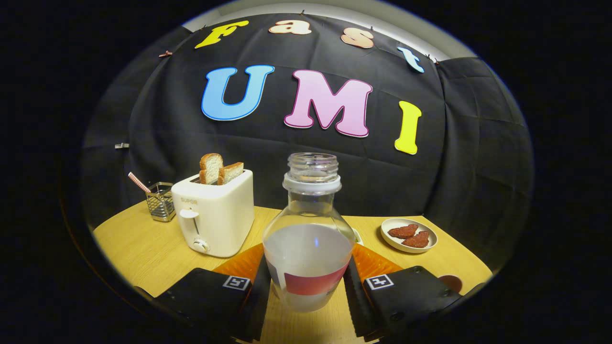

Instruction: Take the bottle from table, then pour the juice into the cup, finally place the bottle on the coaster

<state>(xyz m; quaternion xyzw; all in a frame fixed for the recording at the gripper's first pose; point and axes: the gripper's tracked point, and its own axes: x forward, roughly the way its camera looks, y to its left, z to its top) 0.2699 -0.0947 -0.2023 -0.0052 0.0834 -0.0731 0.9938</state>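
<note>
With the uncapped bottle [308, 239] upright between the gripper [307, 291] fingers, pads apparently pressed to both flanks, long axis toward 12 o'clock; cup perhaps at 4 o'clock, identity uncertain.

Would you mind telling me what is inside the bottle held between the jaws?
The uncapped bottle holds pale cloudy juice reaching about its shoulder; the neck above is empty. Its label band and the fingers cover part of the lower contents.
</note>
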